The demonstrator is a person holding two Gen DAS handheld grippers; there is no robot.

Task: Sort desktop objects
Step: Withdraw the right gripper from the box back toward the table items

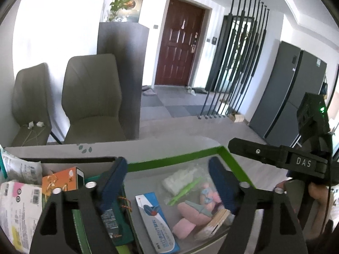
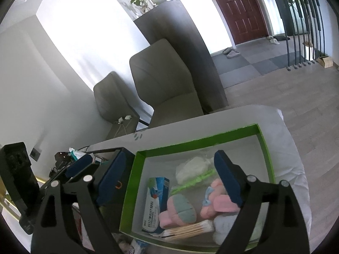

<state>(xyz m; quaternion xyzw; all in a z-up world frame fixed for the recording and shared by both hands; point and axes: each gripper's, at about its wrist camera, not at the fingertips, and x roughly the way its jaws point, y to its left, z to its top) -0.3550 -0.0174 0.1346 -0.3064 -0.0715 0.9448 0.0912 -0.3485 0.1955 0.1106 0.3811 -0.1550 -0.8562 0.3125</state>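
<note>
A green-rimmed tray [image 1: 233,158] [image 2: 197,141] on the white table holds a blue-white toothpaste box [image 1: 156,224] [image 2: 154,203], pink plush toys [image 1: 190,213] [image 2: 178,211], a green plastic pick [image 1: 186,190] [image 2: 192,182], a white pouch [image 1: 180,177] [image 2: 190,167] and cotton swabs [image 2: 190,229]. My left gripper [image 1: 169,188] is open and empty above the tray. My right gripper [image 2: 171,182] is open and empty over the same tray. The right gripper also shows in the left wrist view [image 1: 275,154], at the tray's right side.
Left of the tray stand an orange box [image 1: 59,180], paper packets [image 1: 19,203] and a dark green box [image 1: 118,222]. Two grey chairs [image 1: 91,97] [image 2: 163,80] stand behind the table. The table's far edge [image 2: 211,114] is close behind the tray.
</note>
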